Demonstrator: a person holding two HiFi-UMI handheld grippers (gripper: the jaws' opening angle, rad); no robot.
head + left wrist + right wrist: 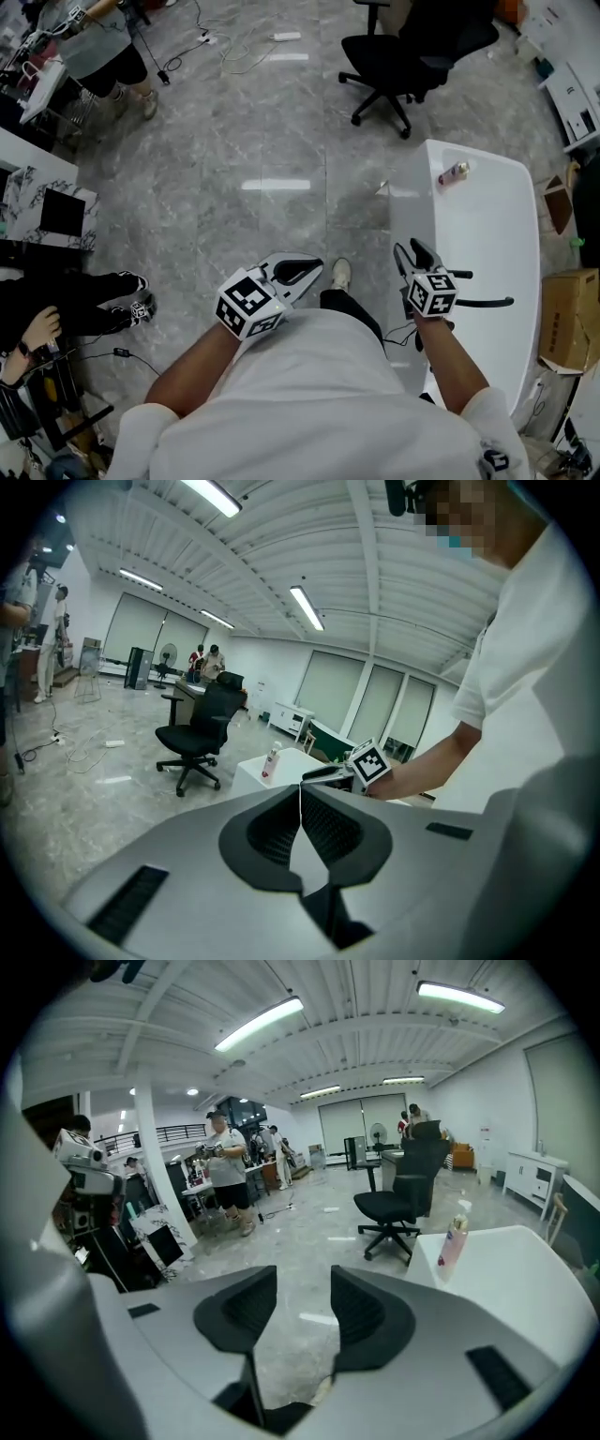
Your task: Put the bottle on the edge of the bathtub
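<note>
Bottle [455,1238] stands upright on the far rim of the white bathtub [488,246], near its corner, with nothing touching it. It is pale with a pink body and a light cap. The bathtub fills the right side of the head view, its top glossy and bare around the bottle.

Floor [234,141] is grey, polished and stone-patterned, with reflections of the ceiling lights lying on it as bright bars. A black swivel chair [403,47] stands on it beyond the bathtub's far end, well apart from the bottle. Loose cables [234,52] trail over the floor farther off. A cardboard box [567,319] sits to the right of the bathtub.

The room is a large open hall with a white ribbed ceiling and long strip lights [258,1024]. A person [225,1171] in a grey top and dark shorts stands at the far left among benches and gear, and others are small in the distance.

The left gripper [300,789] is held over the floor, well short of the bathtub, its fingers closed pad against pad with nothing between them. The right gripper [303,1283] is beside the bathtub's near left edge, its fingers apart and empty, well away from the bottle.
</note>
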